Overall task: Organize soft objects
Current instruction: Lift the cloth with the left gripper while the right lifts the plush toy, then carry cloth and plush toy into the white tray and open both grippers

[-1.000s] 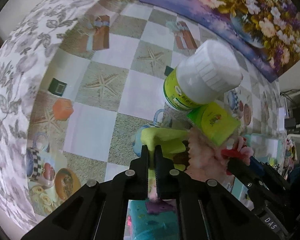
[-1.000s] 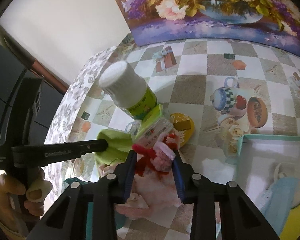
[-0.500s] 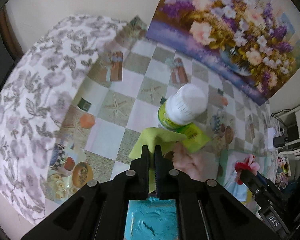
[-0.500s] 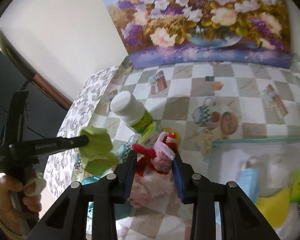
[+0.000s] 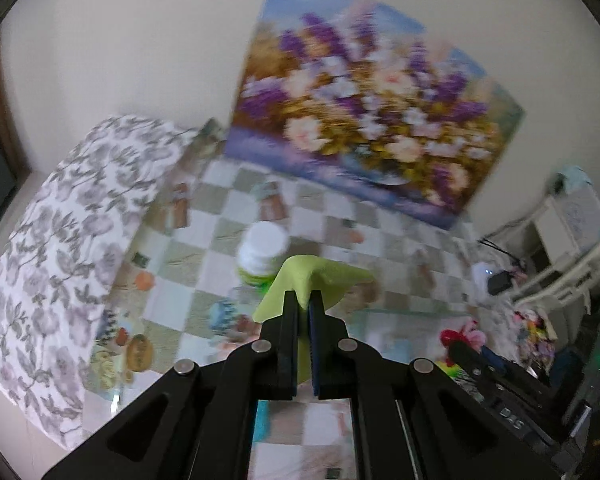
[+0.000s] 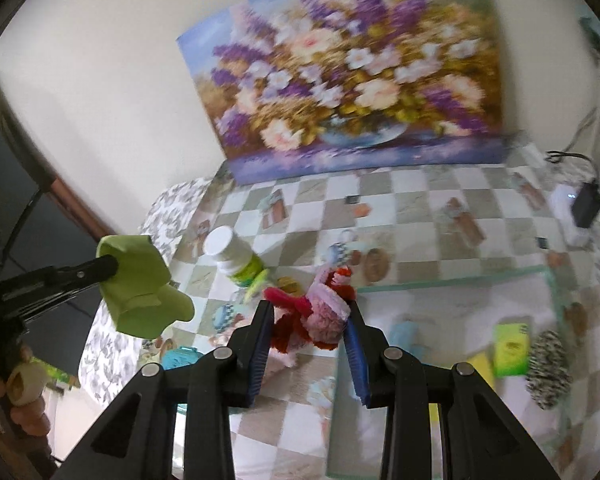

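Lime-green soft cloth pinched between the clenched left gripper, fluffy pink-and-red plush toy squeezed in the right gripper, both lifted off the table, presumably for dropping into the clear glass-walled bin lying right of the right claw.
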Demonstrator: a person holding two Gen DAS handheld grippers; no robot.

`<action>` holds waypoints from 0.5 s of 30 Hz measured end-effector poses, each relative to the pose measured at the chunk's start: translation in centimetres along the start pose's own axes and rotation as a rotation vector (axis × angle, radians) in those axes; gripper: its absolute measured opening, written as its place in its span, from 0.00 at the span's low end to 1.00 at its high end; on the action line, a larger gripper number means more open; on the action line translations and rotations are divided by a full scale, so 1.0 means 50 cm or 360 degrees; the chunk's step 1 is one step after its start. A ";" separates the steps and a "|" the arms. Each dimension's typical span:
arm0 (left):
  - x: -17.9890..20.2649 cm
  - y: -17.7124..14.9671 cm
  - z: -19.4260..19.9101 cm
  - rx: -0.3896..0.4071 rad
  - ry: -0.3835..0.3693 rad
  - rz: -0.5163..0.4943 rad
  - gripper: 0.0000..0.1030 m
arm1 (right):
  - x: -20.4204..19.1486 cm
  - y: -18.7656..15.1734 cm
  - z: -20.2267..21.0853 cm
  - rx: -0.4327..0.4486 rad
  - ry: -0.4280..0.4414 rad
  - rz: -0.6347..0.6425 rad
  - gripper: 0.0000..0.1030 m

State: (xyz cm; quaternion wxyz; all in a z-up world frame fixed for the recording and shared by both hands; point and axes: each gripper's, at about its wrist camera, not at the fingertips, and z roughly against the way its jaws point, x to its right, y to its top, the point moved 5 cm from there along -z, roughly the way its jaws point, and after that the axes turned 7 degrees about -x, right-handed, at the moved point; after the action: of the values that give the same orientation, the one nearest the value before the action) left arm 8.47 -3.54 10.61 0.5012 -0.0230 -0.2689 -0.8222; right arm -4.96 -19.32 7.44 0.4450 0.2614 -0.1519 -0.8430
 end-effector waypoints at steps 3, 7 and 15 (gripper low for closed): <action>0.051 -0.016 0.014 0.0031 -0.0057 -0.0059 0.04 | 0.038 -0.008 0.035 0.0030 -0.0078 -0.0051 0.36; 0.124 -0.049 0.018 0.0049 -0.0146 -0.0142 0.04 | 0.094 -0.019 0.079 0.0064 -0.0142 -0.0143 0.36; 0.238 -0.140 -0.029 -0.0027 -0.0266 -0.0303 0.04 | 0.199 -0.062 0.137 0.0109 -0.0256 -0.0317 0.36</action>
State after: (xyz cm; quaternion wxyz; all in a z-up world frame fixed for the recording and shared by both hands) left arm -2.95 -11.40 10.09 0.3965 -0.0701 -0.3039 -0.8634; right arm -15.60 -25.67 8.47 0.3362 0.2218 -0.1890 -0.8956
